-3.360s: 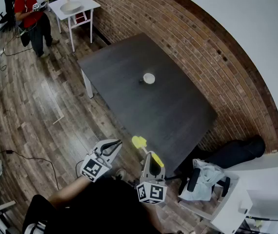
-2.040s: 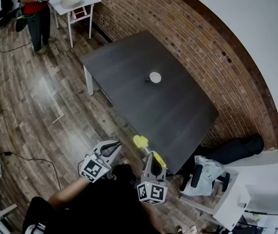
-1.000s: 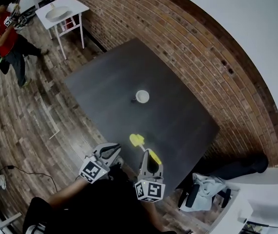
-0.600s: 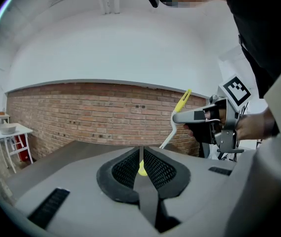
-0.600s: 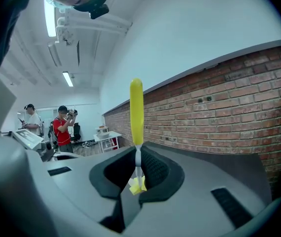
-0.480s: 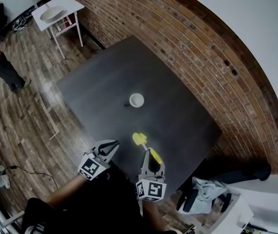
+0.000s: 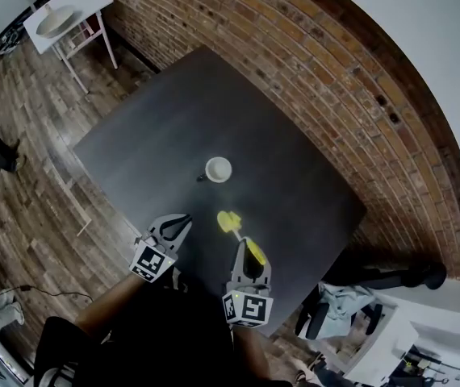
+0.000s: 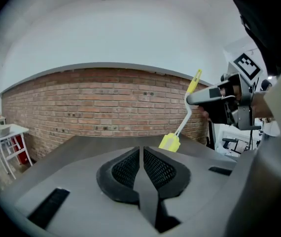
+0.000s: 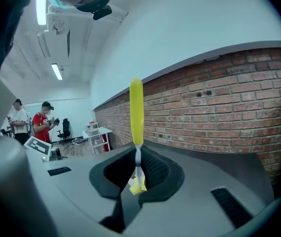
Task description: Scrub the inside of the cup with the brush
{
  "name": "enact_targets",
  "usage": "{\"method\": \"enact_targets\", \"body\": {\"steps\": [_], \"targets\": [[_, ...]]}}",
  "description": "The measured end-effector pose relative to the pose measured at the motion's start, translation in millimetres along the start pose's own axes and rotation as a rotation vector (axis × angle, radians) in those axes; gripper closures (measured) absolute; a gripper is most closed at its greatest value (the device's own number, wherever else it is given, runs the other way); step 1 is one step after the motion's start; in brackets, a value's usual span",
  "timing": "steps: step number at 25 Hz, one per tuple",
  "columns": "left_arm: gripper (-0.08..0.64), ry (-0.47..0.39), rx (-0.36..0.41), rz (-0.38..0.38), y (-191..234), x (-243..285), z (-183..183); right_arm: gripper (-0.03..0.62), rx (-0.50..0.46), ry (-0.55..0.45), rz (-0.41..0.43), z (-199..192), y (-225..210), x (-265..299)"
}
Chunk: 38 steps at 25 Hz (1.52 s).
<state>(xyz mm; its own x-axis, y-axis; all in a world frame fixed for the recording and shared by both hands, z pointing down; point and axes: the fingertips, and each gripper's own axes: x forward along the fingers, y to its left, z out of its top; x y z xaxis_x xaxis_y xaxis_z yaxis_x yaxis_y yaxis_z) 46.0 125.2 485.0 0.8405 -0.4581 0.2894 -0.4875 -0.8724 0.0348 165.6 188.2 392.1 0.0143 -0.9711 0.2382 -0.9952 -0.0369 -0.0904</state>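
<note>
Over by the brick wall, the cup (image 7: 218,169) is sitting untouched mid-table (image 7: 294,184) while the right gripper (image 7: 248,256) is clamping the yellow brush (image 7: 230,222) near it and the left gripper (image 7: 177,224) is hovering pinched together, empty, so all the scrubbing looks to be waiting.

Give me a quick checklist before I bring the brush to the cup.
1. Brush gripped by the right gripper: ok, jaws shut on its handle.
2. Brush head aimed toward the cup: ok.
3. Cup upright, mouth up, on the table: ok.
4. Left gripper ready to steady the cup: not ok, empty but jaws together; open them first.
5. Table between brush head and cup bare: ok.
6. Cup interior empty: cannot tell, too small.
</note>
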Motion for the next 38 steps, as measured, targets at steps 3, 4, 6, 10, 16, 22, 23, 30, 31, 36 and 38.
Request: {"method": "enact_targets", "body": {"steps": [3, 4, 6, 10, 16, 22, 23, 30, 31, 36, 38], "targets": [[0.509, 0.018, -0.012, -0.028, 21, 21, -11, 0.541, 0.013, 0.014, -0.028, -1, 3, 26], [0.509, 0.024, -0.014, -0.035, 28, 28, -17, 0.541, 0.014, 0.022, -0.035, -2, 4, 34], [0.509, 0.042, -0.021, -0.048, 41, 44, -28, 0.541, 0.009, 0.035, -0.044, -3, 5, 54], [0.509, 0.071, -0.023, -0.094, 67, 78, -44, 0.541, 0.003, 0.046, -0.066, -5, 1, 97], [0.509, 0.168, -0.021, -0.146, 87, 113, -89, 0.541, 0.010, 0.085, -0.094, -18, -6, 146], [0.505, 0.218, 0.006, -0.126, 104, 144, -120, 0.541, 0.005, 0.109, -0.111, -29, -11, 193], [0.495, 0.225, 0.005, -0.135, 105, 149, -125, 0.541, 0.001, 0.119, -0.112, -33, -12, 199], [0.433, 0.280, 0.002, -0.182, 104, 172, -150, 0.541, -0.003, 0.169, -0.104, -60, -16, 233], [0.433, 0.289, 0.000, -0.185, 104, 174, -154, 0.541, -0.010, 0.176, -0.102, -63, -16, 236], [0.433, 0.311, -0.007, -0.205, 101, 183, -164, 0.541, -0.041, 0.202, -0.092, -74, -17, 253], [0.434, 0.316, -0.006, -0.214, 99, 185, -166, 0.541, -0.045, 0.208, -0.090, -76, -17, 258]]}}
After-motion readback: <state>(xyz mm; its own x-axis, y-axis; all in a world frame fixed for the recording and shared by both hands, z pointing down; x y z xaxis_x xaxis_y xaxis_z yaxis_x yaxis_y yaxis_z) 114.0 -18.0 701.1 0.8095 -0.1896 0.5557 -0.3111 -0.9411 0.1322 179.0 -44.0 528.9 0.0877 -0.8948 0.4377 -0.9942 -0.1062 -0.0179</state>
